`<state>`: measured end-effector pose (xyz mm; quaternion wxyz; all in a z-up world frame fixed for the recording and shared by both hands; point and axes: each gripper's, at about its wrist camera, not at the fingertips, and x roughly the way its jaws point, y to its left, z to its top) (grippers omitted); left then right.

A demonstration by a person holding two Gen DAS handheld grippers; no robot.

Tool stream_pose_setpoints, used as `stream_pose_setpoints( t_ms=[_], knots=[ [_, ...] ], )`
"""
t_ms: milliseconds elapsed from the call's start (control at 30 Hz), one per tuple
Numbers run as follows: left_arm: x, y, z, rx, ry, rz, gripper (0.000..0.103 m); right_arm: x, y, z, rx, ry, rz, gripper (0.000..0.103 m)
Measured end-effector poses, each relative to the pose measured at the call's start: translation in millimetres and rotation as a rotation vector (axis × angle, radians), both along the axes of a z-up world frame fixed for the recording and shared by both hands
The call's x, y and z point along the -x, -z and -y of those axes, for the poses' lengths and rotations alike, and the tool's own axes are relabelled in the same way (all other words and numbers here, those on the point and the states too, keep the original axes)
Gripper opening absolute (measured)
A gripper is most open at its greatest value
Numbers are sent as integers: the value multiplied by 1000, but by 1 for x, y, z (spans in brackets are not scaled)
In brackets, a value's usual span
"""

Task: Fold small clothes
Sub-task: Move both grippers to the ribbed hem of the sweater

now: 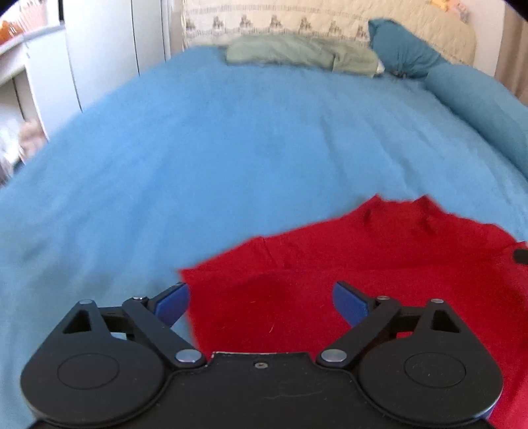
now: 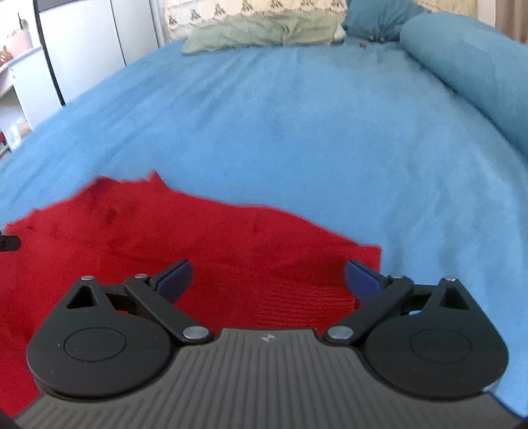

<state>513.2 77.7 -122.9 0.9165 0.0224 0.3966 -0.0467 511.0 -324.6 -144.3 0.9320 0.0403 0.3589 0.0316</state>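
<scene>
A red knit garment (image 1: 330, 260) lies spread on the blue bedspread (image 1: 231, 148), folded over on itself with a crease across it. My left gripper (image 1: 260, 298) hovers over its left corner, jaws wide open, nothing between the blue pads (image 1: 171, 303). In the right wrist view the same red garment (image 2: 198, 237) fills the lower left. My right gripper (image 2: 269, 279) hangs above the garment's right edge, also open and holding nothing; its right pad (image 2: 363, 280) sits near the red corner. A bit of the other gripper shows at the edge of each view.
At the head of the bed lie a pale green pillow (image 1: 297, 52), a patterned cream pillow (image 1: 280, 23) and a teal pillow (image 1: 402, 49). A rolled teal blanket (image 2: 468, 66) runs along the right side. White furniture (image 1: 99, 49) stands left of the bed.
</scene>
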Motion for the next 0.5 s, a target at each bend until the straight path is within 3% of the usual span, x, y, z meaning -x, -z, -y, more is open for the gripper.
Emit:
stream_pose_setpoints(
  t_ms=[100, 233, 367, 500],
  knots=[
    [44, -33, -11, -15, 6, 16, 96, 40, -43, 6, -20, -25, 54, 103],
    [124, -63, -30, -7, 14, -13, 96, 112, -85, 13, -16, -62, 60, 103],
    [196, -67, -38, -28, 30, -65, 96, 189, -94, 15, -29, -61, -20, 103],
    [256, -54, -43, 4, 21, -133, 91, 264, -80, 11, -35, -8, -114, 103]
  ],
)
